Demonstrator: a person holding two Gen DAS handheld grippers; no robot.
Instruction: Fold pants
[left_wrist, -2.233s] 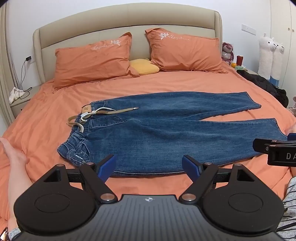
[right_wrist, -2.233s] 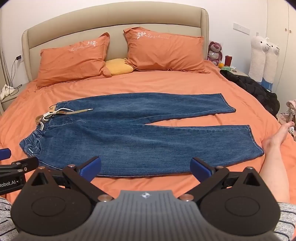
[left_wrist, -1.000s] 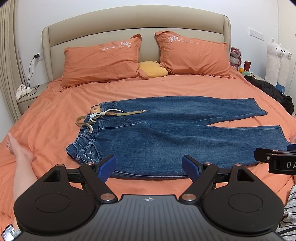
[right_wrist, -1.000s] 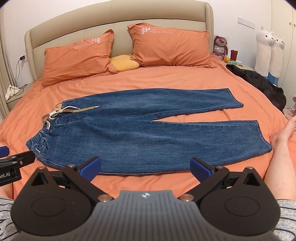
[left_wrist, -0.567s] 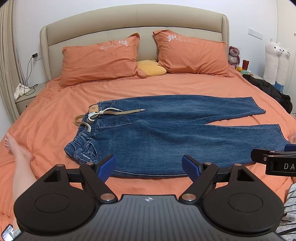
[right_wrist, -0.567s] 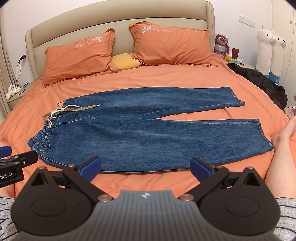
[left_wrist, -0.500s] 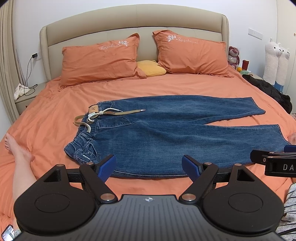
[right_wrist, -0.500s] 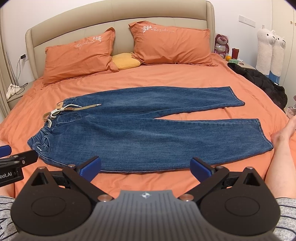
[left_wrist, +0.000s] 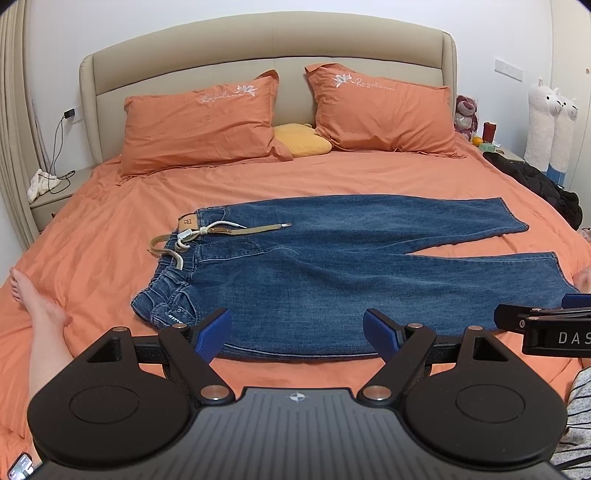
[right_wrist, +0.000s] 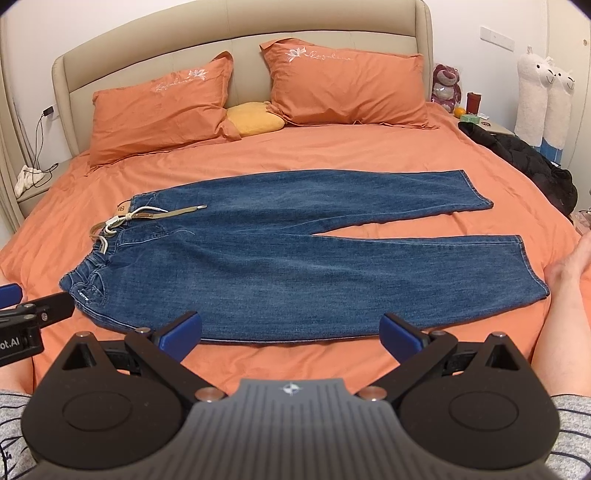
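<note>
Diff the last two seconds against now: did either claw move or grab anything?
Nothing was grabbed or released. Both views shifted a little early on, then settled, so the claws only drifted slightly. The left claw and right claw are open and empty, short of the near edge of the jeans. The jeans lie flat and unfolded on the bed, the drawstring unchanged.

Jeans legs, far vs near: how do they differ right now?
On the jeans, the far leg lies toward the pillows, its hem stopping short. The near leg lies toward the grippers, its hem reaching further right, beside a bare foot. The legs splay apart toward the hems. Both lie flat and unfolded on the orange sheet.
</note>
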